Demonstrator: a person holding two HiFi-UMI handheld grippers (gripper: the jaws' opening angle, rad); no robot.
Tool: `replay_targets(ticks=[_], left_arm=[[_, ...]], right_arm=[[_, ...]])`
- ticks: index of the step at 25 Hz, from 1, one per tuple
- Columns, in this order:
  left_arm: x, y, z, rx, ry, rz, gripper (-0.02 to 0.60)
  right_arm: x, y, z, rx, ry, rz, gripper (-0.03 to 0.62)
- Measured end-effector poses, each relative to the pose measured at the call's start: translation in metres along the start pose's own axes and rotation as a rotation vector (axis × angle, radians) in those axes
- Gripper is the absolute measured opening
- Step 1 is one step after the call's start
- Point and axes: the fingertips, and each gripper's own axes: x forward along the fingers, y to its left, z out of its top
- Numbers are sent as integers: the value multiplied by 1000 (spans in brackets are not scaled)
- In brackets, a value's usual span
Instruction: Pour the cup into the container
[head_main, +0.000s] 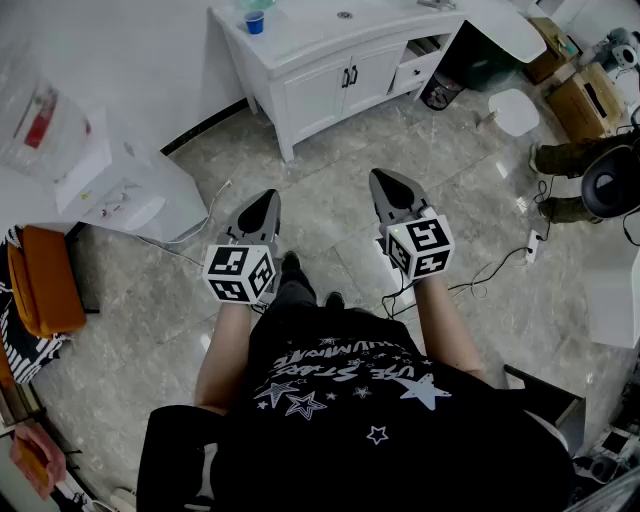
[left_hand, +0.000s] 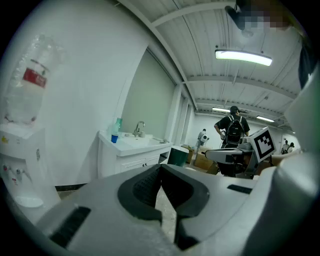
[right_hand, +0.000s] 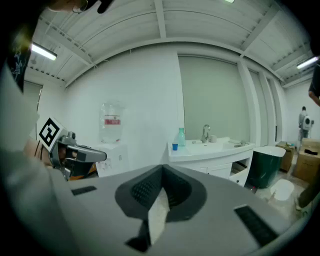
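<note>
Far across the tiled floor (head_main: 330, 210), on the left end of the white counter (head_main: 310, 35), stands the cup (head_main: 255, 22). It is small, blue and upright, with its mouth facing up (whether anything is in it I can't make out from here). Just beside it, on the wall side, is a pale green bottle (right_hand: 181, 136), taller than the cup.

The head view gives me the layout from above: the cabinet doors under the counter, a water dispenser (head_main: 130, 190) off to the left, and both of my tools held out over bare floor. The gripper views show things from the side instead. The faucet (right_hand: 205, 132) rises behind the cup, and the big clear jug (right_hand: 111, 122) sits on top of the dispenser. Only the left gripper view shows a person with a backpack (left_hand: 234, 131) standing deeper in the room.

The left gripper (head_main: 267, 194) has its tips pressed together with nothing between them. The right gripper (head_main: 381, 176) is likewise fully closed and empty.

The cup is well apart from both. In the head view it lies ahead of the left gripper and a little to its left. In the left gripper view it sits above and left of the tips. In the right gripper view it sits above them and just to the right.
</note>
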Motion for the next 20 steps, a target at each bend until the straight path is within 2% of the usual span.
replay_targets(ticks=[13,20], left_arm=[[17,21,-6,-20,30,0,9],[39,75,12,1,25,14,9]], right_arm=[[25,-10,-10,29,24,-19,6],[79,-5,8,60,-27,0,6]])
